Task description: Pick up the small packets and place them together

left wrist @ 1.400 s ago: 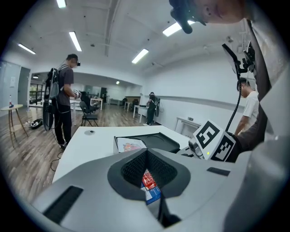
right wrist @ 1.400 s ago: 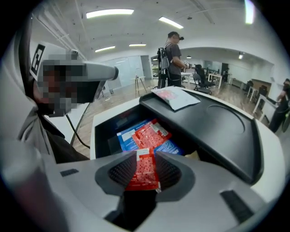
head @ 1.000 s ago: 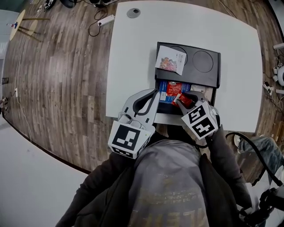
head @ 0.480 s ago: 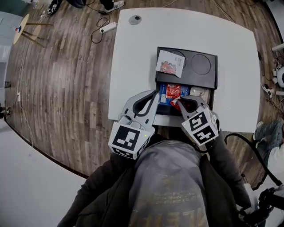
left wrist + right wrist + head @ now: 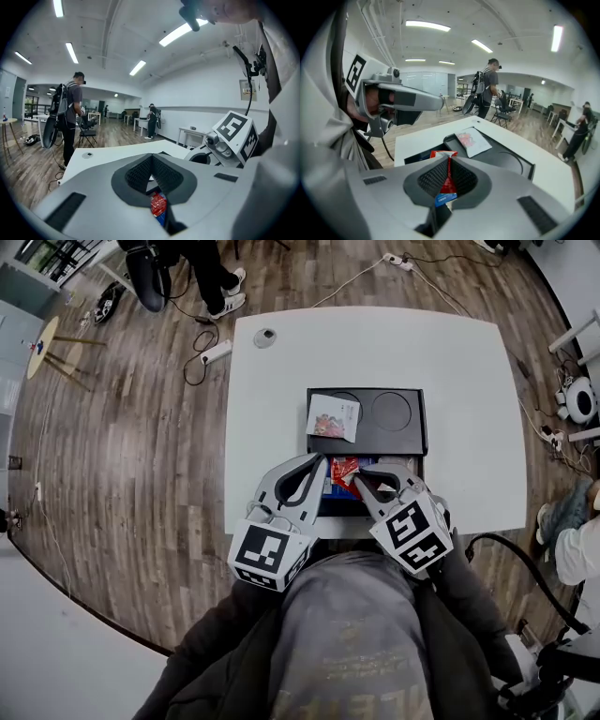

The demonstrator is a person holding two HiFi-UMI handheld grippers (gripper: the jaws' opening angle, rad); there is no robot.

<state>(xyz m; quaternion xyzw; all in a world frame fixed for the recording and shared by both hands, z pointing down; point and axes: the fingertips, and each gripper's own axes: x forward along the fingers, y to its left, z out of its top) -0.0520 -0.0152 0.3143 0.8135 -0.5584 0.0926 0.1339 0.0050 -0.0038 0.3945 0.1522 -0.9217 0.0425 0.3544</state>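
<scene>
Operator in a grey shirt and dark jacket stands at the near edge of a white square counter (image 5: pixel 450 362), grey tongs in each hand, each with a marker cube.

Left tongs (image 5: pixel 322 461) (image 5: pixel 151 158): pads pressed together, nothing between them. The tips hang over the left side of a black plastic tray (image 5: pixel 412 432) (image 5: pixel 506 164).

Right tongs (image 5: pixel 354 482) (image 5: pixel 449 160): jaws have just been closing and now pinch a small red packet with a blue end (image 5: pixel 344 469) (image 5: pixel 449 177). The packet stands on edge between the pads, its red top poking past the tips. It is held over the tray's near compartment. The two sets of tips are near one another, not touching.

Near compartment of the tray: blue packets (image 5: pixel 330 491), mostly hidden under the tongs; their number can't be made out.

Far part of the tray: two round recesses. A flat white packet with red print (image 5: pixel 333 416) (image 5: pixel 471 140) lies across the left recess, one corner overhanging the tray's left rim.

Farther out, toward the counter's far left corner: a small grey round disc (image 5: pixel 265 335) (image 5: pixel 88 154), well apart from the tray.

Beyond the counter: wood-plank floor (image 5: pixel 122 427) with a white power strip (image 5: pixel 217 352) and its cable. A standing person with a backpack (image 5: pixel 70 112) (image 5: pixel 487 89) is behind that, with more tables and chairs at the back of the room.
</scene>
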